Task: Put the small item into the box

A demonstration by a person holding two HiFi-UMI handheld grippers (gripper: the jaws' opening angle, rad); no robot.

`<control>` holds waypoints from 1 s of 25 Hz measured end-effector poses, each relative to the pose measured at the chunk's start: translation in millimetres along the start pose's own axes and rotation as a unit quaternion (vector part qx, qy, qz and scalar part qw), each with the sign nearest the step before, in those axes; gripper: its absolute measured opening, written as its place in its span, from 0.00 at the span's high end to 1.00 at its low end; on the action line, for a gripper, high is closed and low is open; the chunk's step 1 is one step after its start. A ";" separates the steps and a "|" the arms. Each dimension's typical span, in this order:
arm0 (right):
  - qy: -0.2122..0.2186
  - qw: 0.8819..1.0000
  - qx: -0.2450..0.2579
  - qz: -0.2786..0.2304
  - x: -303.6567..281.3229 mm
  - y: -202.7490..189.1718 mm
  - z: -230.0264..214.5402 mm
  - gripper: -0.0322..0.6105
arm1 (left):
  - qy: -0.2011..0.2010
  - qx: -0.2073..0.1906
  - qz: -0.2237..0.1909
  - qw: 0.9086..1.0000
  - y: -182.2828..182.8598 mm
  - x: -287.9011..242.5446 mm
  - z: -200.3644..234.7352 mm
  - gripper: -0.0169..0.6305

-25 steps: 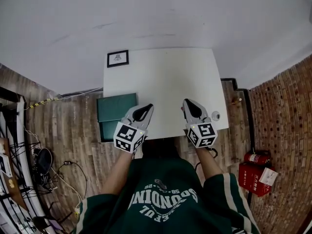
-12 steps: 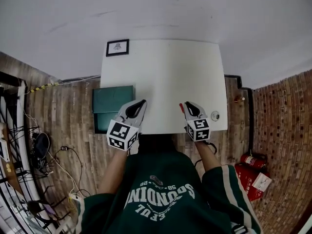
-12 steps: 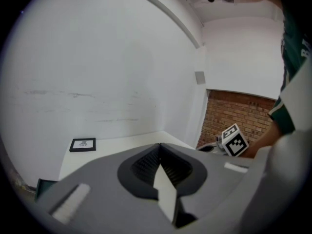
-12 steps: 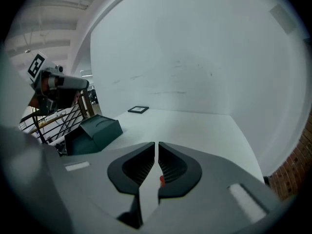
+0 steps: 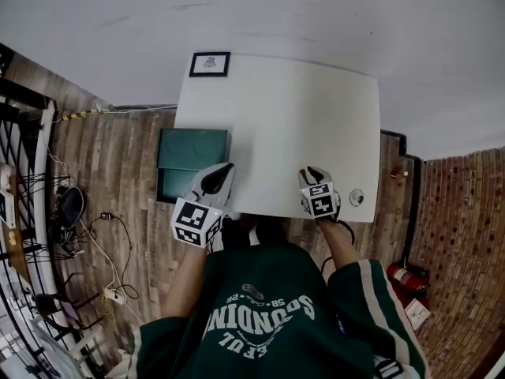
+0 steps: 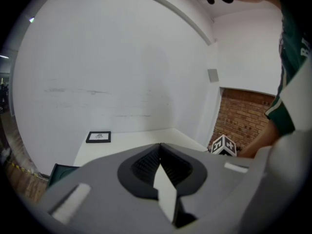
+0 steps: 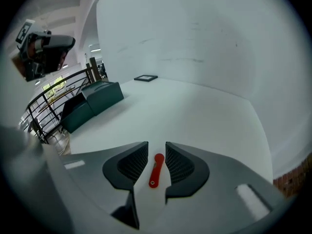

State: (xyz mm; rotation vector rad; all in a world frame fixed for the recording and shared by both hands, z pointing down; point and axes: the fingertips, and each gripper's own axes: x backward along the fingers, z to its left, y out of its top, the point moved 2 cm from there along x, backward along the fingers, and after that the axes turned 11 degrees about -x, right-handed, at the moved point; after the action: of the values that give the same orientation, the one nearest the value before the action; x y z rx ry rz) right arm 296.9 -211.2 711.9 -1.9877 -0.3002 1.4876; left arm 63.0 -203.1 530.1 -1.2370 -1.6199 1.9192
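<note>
Right gripper (image 7: 156, 145): jaws spread, straddling the small red item (image 7: 155, 169), which lies on the white table (image 5: 284, 117) near its front edge, toward the right corner. A gap shows on both sides of the item, so it is judged not yet clamped.

Left gripper (image 6: 160, 146): jaws pressed together, holding nothing, at the table's front-left corner.

The green box (image 5: 189, 148) stands just off the table's left edge, well apart from the item.

Status: nothing is in the box. Remaining steps: clamp, lift, carry left, release.
</note>
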 end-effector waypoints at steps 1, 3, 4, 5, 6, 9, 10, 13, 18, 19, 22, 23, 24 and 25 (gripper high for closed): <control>-0.002 1.000 0.005 0.011 -4.9 -2.7 -1.5 0.81 | 0.005 0.003 0.001 1.000 -2.3 1.8 1.9 0.89; -0.004 1.000 0.011 0.026 -11.7 -6.0 -3.5 0.81 | 0.014 0.010 0.003 1.000 -6.3 6.2 5.6 0.89; -0.004 0.999 0.012 0.032 -14.0 -7.2 -3.5 0.81 | 0.018 0.013 0.003 1.000 -8.2 8.9 7.2 0.89; -0.004 0.999 0.014 0.037 -16.3 -8.7 -2.5 0.81 | 0.021 0.014 0.005 1.000 -10.0 12.1 8.7 0.89; -0.004 0.999 0.014 0.043 -19.0 -10.3 -1.1 0.81 | 0.024 0.015 0.006 1.000 -11.6 15.7 10.2 0.89; -0.010 0.998 0.015 0.063 -25.8 -15.2 -0.3 0.81 | 0.030 0.018 0.009 0.999 -16.1 23.7 13.8 0.89; -0.011 0.998 0.016 0.068 -26.9 -17.4 -1.0 0.81 | 0.031 0.020 0.010 0.999 -18.0 24.7 14.4 0.89; -0.015 0.997 0.010 0.077 -28.8 -23.1 -1.7 0.82 | 0.031 0.023 0.011 0.999 -21.9 27.5 17.7 0.89; -0.023 0.997 -0.004 0.077 -32.3 -24.1 -2.0 0.83 | 0.032 0.026 0.010 0.999 -25.7 37.1 23.4 0.89; -0.023 0.997 -0.004 0.078 -33.0 -24.4 -3.2 0.83 | 0.032 0.026 0.009 0.999 -25.8 38.2 23.6 0.89; -0.027 0.996 -0.001 0.080 -31.9 -23.8 -4.9 0.83 | 0.031 0.025 0.006 0.999 -25.2 41.6 25.1 0.89; -0.028 0.997 -0.001 0.078 -30.1 -22.1 -4.0 0.83 | 0.031 0.025 0.004 0.999 -24.9 43.1 26.5 0.89; -0.029 0.997 -0.001 0.075 -27.7 -19.7 -2.1 0.83 | 0.031 0.024 0.002 0.999 -24.6 45.0 28.2 0.89; -0.028 0.997 0.000 0.070 -25.3 -16.5 0.5 0.84 | 0.032 0.025 0.000 0.999 -24.6 46.9 30.3 0.89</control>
State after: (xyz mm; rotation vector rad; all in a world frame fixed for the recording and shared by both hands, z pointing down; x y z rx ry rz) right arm 290.9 -211.6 741.5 -2.0043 -0.1889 1.6329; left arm 6.4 -180.7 533.3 -1.2659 -1.5316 1.8873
